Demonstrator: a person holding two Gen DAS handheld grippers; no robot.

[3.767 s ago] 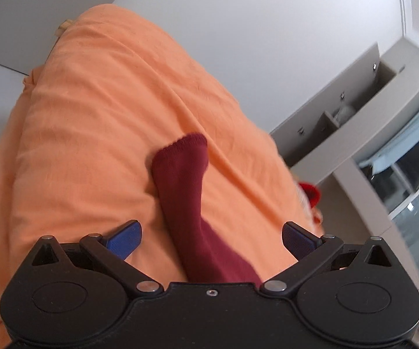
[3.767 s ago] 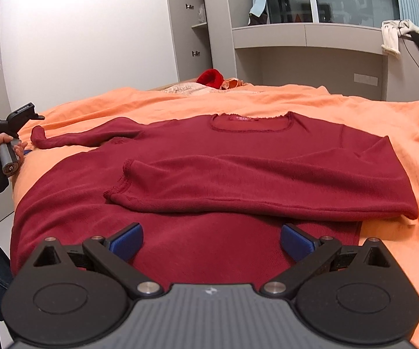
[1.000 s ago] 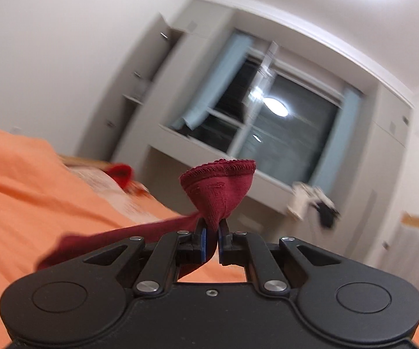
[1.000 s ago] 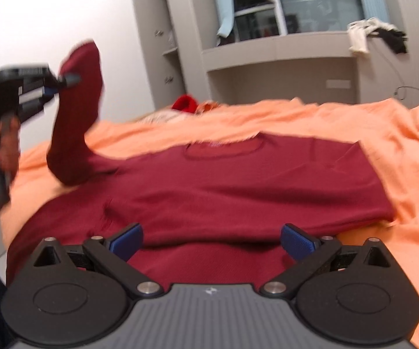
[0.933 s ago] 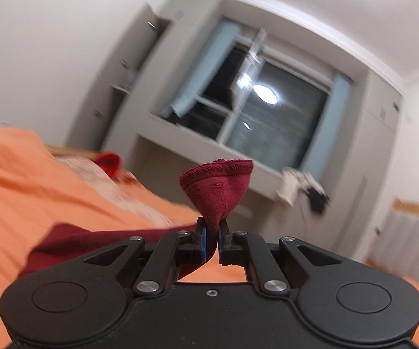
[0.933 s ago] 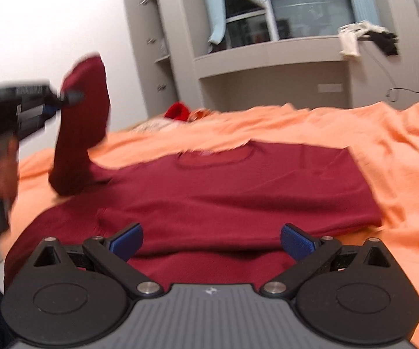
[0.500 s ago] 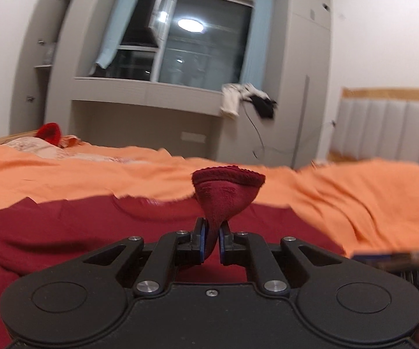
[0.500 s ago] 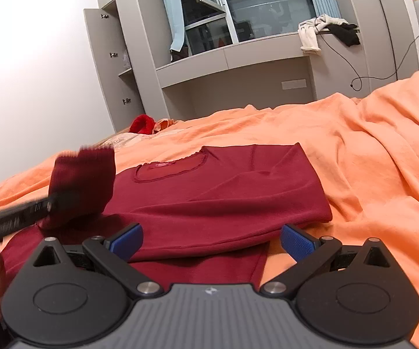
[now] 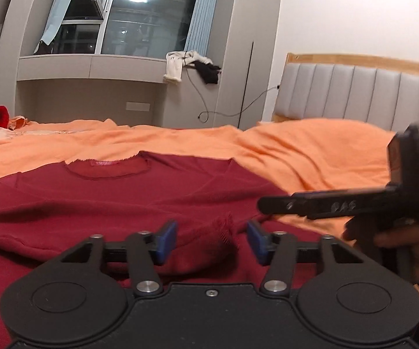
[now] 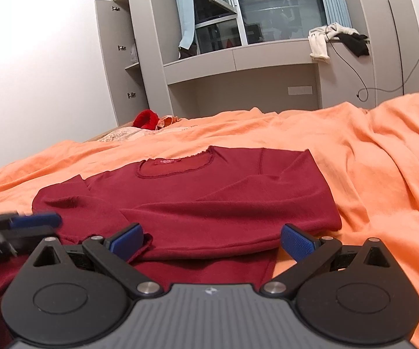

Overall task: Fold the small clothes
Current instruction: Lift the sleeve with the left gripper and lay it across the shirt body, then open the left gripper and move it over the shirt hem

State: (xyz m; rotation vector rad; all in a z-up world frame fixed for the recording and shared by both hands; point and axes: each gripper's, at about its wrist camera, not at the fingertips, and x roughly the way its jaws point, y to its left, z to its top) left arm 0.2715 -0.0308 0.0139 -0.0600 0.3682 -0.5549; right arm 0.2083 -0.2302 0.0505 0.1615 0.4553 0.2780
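So the left gripper point(image 9: 211, 240) is low over the dark red sweater point(image 10: 209, 192), jaws opening, and the sleeve cuff point(image 9: 224, 232) sits loose between the blue pads, not pinched. The sweater lies flat on the orange bedspread point(image 10: 369, 174), toward its near edge, both sleeves folded across the chest. Over on the right, the right gripper point(image 10: 211, 240) hovers at the sweater's near edge with its jaws spread wide, nothing in them.
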